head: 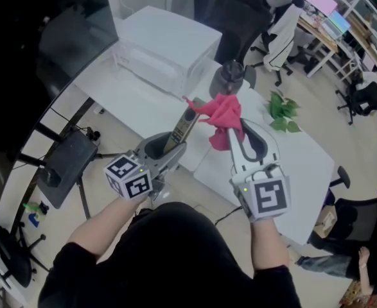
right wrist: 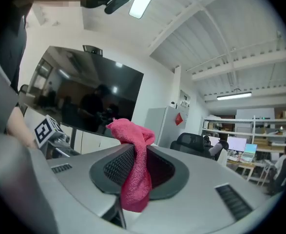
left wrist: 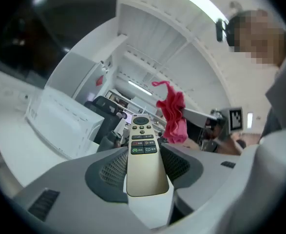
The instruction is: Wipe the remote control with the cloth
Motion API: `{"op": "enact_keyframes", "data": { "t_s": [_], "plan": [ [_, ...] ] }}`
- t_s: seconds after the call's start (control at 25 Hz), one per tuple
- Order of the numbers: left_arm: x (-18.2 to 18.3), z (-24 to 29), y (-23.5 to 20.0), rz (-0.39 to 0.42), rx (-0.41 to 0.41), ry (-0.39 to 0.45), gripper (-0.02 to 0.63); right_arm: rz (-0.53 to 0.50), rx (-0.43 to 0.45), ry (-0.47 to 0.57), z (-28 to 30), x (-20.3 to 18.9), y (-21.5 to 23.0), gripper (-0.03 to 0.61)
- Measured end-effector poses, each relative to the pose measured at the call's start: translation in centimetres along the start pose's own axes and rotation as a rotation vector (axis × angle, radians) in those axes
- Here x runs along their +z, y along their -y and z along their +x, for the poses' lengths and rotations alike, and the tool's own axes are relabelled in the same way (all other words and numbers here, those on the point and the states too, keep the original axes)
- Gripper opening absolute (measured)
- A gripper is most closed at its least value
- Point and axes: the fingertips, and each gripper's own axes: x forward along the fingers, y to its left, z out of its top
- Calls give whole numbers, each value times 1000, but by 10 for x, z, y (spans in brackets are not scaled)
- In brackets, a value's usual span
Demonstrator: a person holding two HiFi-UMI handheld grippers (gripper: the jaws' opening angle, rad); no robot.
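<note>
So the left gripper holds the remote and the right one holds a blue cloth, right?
Not blue: the cloth is pink. The right gripper view shows it pinched between the jaws of the right gripper. The left gripper does hold the remote.
</note>
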Motion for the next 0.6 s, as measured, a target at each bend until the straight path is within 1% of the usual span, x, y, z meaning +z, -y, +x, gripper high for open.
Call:
{"op": "enact_keyframes", "data": {
  "t_s": [0.08,0.2,0.28,0.32,0.4,0.6],
  "plan": [
    [6,0,-1,-169,-76,65,209,76,27,15,-4,-6,-5,78],
    [16,-4,-3,-388,-170,152,209,200,88,33,-8,-19,-16,78],
    [21,-6,-7,-512,-212,204,209,271,125,56,-8,-26,-23,78],
    [24,-7,-8,-562,-231,227,209,302,146,61,-8,-30,-27,78],
    [28,-7,-8,-622,-263,259,209,354,193,58,-7,-41,-36,78],
    [32,-8,-4,-663,-304,283,209,462,305,9,-1,-70,-64,78]
  ]
}}
